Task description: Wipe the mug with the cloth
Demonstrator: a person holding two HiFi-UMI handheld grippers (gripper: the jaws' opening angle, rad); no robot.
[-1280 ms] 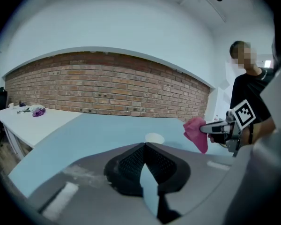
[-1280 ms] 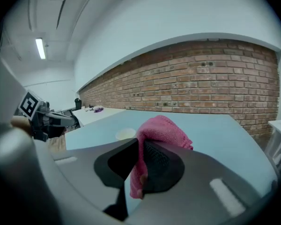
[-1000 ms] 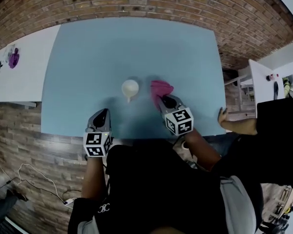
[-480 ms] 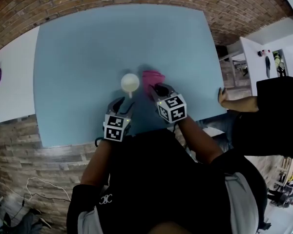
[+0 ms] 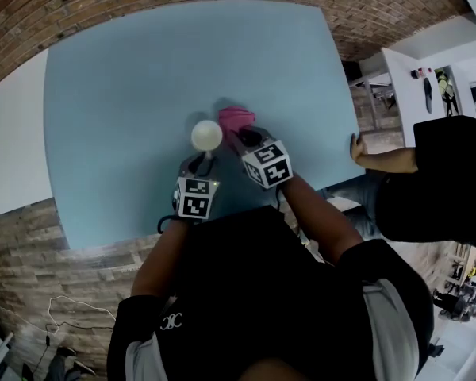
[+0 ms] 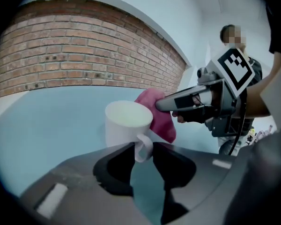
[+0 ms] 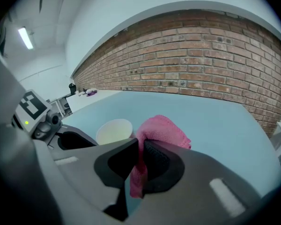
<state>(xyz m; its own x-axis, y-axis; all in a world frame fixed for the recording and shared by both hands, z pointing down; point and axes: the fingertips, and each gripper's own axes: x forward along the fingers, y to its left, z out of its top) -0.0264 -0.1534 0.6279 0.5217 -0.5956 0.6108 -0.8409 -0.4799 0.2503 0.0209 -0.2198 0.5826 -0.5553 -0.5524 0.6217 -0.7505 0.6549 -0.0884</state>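
A white mug (image 5: 207,135) stands upright on the blue table (image 5: 127,78), its handle (image 6: 143,147) turned toward me. My left gripper (image 6: 144,150) has just been closing, and the handle sits between its fingertips with both pads against it. A pink cloth (image 7: 162,131) hangs pinched in my shut right gripper (image 7: 140,146), just right of the mug (image 7: 114,131) and close to its side. In the head view the left gripper (image 5: 205,159) is below the mug and the right gripper (image 5: 241,138) is beside it, under the cloth (image 5: 235,118).
Another person stands at the right with a hand (image 5: 356,146) on the table's edge. A white table (image 5: 8,153) adjoins on the left. A brick wall (image 7: 201,50) runs behind the far edge.
My left gripper moved forward from the near edge up to the mug and took its handle between the jaws. The right gripper brought the cloth closer to the mug.
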